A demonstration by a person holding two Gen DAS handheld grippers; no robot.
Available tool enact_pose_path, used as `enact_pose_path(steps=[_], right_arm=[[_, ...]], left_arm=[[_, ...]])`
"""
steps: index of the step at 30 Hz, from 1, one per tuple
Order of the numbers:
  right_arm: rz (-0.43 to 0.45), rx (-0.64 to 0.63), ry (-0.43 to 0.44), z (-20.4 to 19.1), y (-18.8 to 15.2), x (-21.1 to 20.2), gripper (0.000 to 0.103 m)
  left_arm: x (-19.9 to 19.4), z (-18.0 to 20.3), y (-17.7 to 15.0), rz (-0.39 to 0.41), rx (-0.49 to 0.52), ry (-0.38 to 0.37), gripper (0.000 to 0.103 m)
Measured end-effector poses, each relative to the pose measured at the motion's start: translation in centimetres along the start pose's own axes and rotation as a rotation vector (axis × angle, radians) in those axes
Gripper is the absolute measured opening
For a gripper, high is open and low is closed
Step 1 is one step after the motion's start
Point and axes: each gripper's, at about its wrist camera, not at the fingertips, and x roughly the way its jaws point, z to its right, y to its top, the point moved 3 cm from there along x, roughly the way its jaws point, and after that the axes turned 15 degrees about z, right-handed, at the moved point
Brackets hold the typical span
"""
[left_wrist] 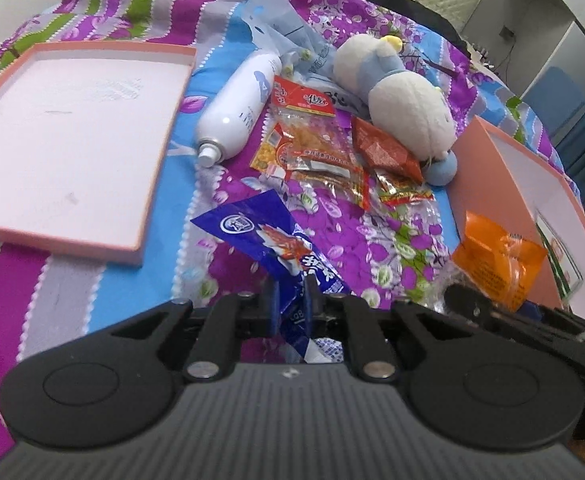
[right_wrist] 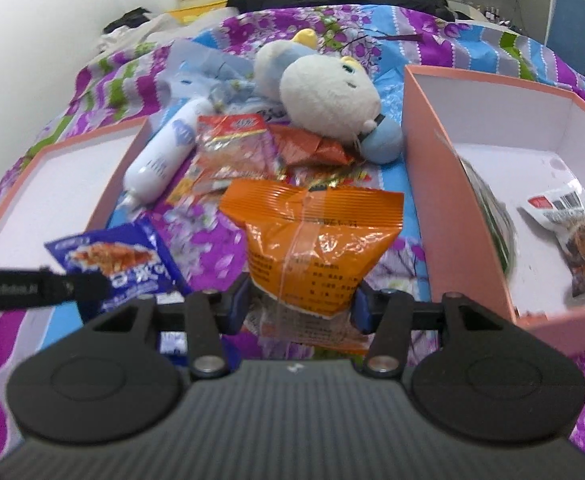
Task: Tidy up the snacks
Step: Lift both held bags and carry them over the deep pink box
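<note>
Left wrist view shows a bed (left_wrist: pixel 332 240) covered with a purple, blue and green flowered sheet, and on it, at the left, a shallow pink lid (left_wrist: pixel 64 140) lying open side up with a bare white inside. At the right edge stands a deeper pink box (right_wrist: pixel 424 184); the right wrist view looks into it and finds a brown snack pack (right_wrist: pixel 576 236) lying on its white floor and a green packet (right_wrist: pixel 492 216) leaning against its near wall. Between lid and box, toward the far side, a white and blue plush toy (left_wrist: pixel 404 96) lies on its side, with a crumpled pale blue plastic bag (left_wrist: pixel 280 24) behind it. Just beside the toy, a white bottle (left_wrist: pixel 236 112) lies flat with its cap pointing toward the camera. A loose pile of red and yellow snack packets (left_wrist: pixel 312 144) sits between the bottle and the toy, touching both. The orange snack bag (right_wrist: pixel 316 248) is held up off the sheet, just beside the box's outer wall, by the right gripper (right_wrist: pixel 300 308), whose blue-padded fingers pinch its lower sealed edge from both sides. The blue snack packet (left_wrist: pixel 276 248) is likewise lifted above the sheet near the lid's corner, its lower end clamped between the narrowly set fingers of the left gripper (left_wrist: pixel 292 308). In the right wrist view that packet appears at the left, just beside a black part of the other gripper.
</note>
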Motion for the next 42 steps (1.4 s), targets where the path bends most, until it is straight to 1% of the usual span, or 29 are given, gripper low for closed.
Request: enact_pose_path(steps=[6,11,15,19,24,32,37,42], right_arm=[[-0.035,-0.012,0.033,-0.4,-1.5,-3.4,0.053],[-0.034,-0.04,0.062,-0.6,-2.1,-5.8,0.053],[-0.02,-0.051,0.076,-0.5,-2.0,-7.3,0.053],[0.013,-0.056,0.078,-0.1,-1.0,-8.4,0.053],[0.055,-0.059,0.075,0.6,0.7,-9.9,0.053],[0.128,-0.059,0.071,2.1,4.0,-12.4,0.053],[0.172,-0.047,0.068,3.2,6.1,-13.7,0.053],[0.215,-0.022,0.064,4.8,8.1,-15.1,0.053]], left_arm=[[-3.5,-0.6,-1.9,-0.002,0.011,0.019,0.014],[-5.9,-0.6,-2.7,0.023,0.018,0.043,0.014],[-7.7,-0.3,-2.4,0.062,0.013,0.052,0.013],[-9.6,0.9,-1.5,0.112,0.029,0.046,0.013],[-11.3,2.7,0.0,0.155,0.032,0.026,0.013],[-13.6,7.4,2.3,0.201,0.089,-0.026,0.013],[-14.7,10.0,3.7,0.234,0.1,-0.053,0.013],[-15.7,12.7,5.6,0.271,0.124,-0.096,0.013]])
